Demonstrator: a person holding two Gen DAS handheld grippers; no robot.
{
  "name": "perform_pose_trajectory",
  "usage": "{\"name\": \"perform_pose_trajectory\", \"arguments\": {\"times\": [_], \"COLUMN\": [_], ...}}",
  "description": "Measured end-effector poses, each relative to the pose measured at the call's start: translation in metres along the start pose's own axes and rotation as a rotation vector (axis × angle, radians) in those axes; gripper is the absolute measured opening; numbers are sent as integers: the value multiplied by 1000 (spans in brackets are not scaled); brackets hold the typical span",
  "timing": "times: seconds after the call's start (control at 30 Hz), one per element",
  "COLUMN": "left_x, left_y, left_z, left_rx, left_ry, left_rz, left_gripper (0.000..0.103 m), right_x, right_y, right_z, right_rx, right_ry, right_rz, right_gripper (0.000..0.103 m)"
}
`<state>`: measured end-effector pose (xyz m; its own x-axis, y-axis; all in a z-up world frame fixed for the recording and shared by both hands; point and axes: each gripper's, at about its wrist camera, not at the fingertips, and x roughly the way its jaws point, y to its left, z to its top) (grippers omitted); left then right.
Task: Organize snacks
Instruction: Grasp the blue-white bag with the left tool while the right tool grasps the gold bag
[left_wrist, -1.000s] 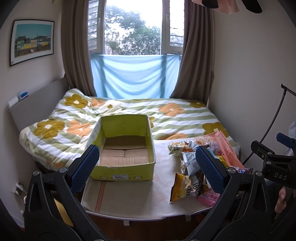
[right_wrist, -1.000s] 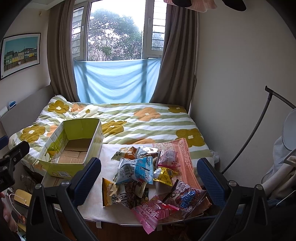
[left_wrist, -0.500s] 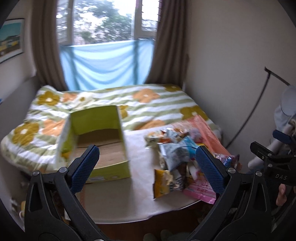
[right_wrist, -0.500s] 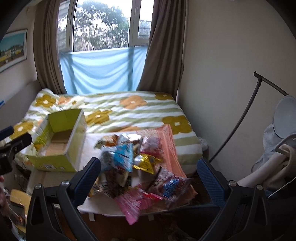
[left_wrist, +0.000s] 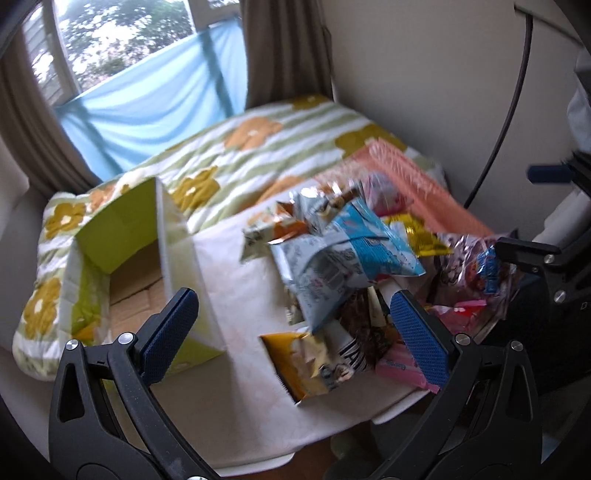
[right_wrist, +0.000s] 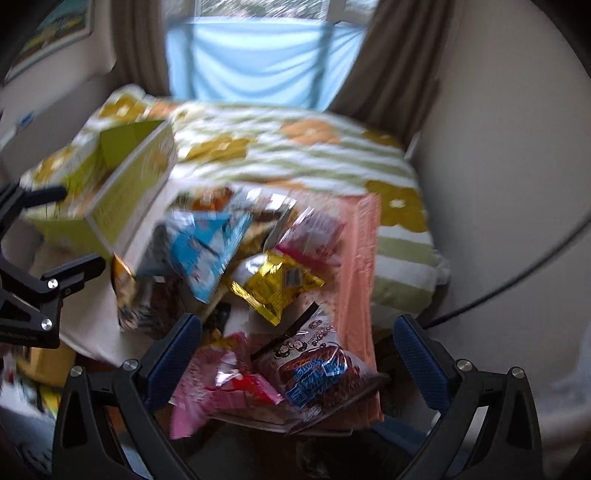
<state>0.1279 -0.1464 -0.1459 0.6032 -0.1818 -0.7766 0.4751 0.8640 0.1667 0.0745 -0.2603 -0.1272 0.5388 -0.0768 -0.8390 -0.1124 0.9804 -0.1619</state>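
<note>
I count one green box (left_wrist: 122, 258), open-topped and empty of packets, and one heap of snack packets (left_wrist: 354, 280) just to its right; the packets overlap and blur too much for me to number them, though a blue-and-white packet (left_wrist: 347, 254) lies on top and a gold packet (right_wrist: 277, 284) sits near it. My left gripper (left_wrist: 291, 332) has its jaws wide apart, holding nothing, above the heap's near edge. My right gripper (right_wrist: 297, 358) is likewise spread, empty, over a pink packet (right_wrist: 221, 384). Box and heap rest on a white table (left_wrist: 229, 406), with a floral bed (left_wrist: 258, 147) beyond the box and a blue cloth (right_wrist: 258, 62) across the window.
</note>
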Motion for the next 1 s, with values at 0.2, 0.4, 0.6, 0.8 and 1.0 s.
{"name": "perform_pose_trajectory", "arguments": {"times": [0.2,0.4,0.6,0.8,1.0], "left_x": [52,86,96,115,126], "left_y": [-33,-56,-72,-74,-74], "left_z": [1,1,6,15,22], "left_rx": [101,162,265,310,318], "left_ry": [56,66,27,52,74], "left_rz": [107,194,277,258,233], "left_gripper": [103,103,103,103,90], "right_x": [58,101,125,136,148], "right_y": [-2,-6,-2,-4,0], "right_z": [0,4,12,23,32], "right_rx": [-178,-293,-405,-442,-455], "right_ry": [86,109,70,30,32], "right_rz": [57,132,196,248,294], "right_gripper": [103,103,103,103,103]}}
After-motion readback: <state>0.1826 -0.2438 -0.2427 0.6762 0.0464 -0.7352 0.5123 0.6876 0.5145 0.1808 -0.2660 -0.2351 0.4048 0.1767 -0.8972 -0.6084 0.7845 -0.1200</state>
